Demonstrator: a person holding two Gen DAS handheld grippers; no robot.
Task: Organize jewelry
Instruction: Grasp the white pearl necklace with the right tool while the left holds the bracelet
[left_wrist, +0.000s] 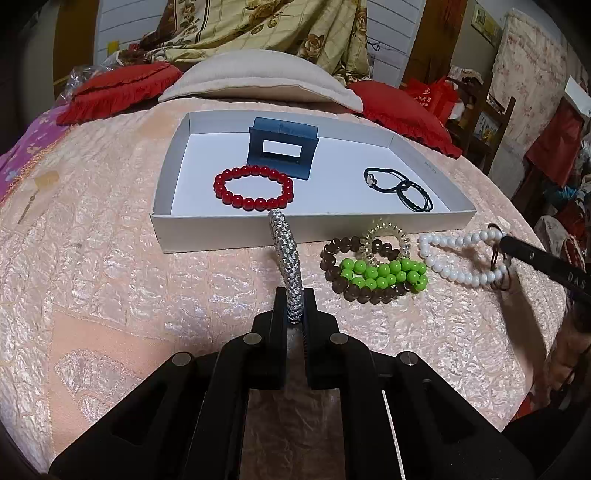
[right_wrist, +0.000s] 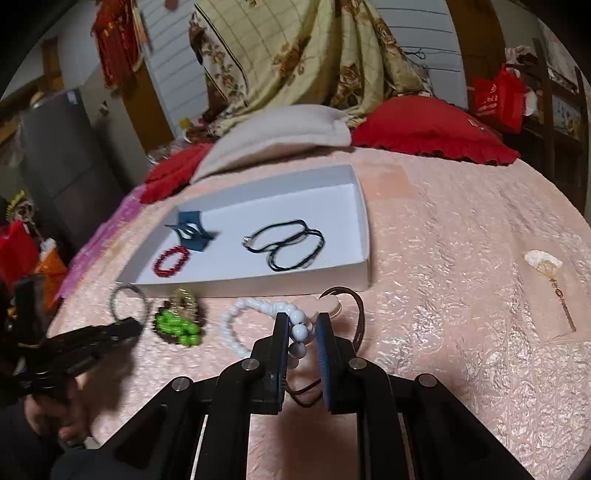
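My left gripper is shut on a silver braided bracelet, held upright just in front of the white box. Inside the box lie a red bead bracelet, a blue hair claw and black cords. On the bedspread to the right sit a green bead bracelet, a brown bead bracelet and a clear spiral tie. My right gripper is shut on the white bead bracelet. A brown cord loop lies under it.
The pink quilted bedspread runs wide to the right of the box. A fan-shaped charm with a tassel lies there. A beige pillow and red cushions line the far side behind the box.
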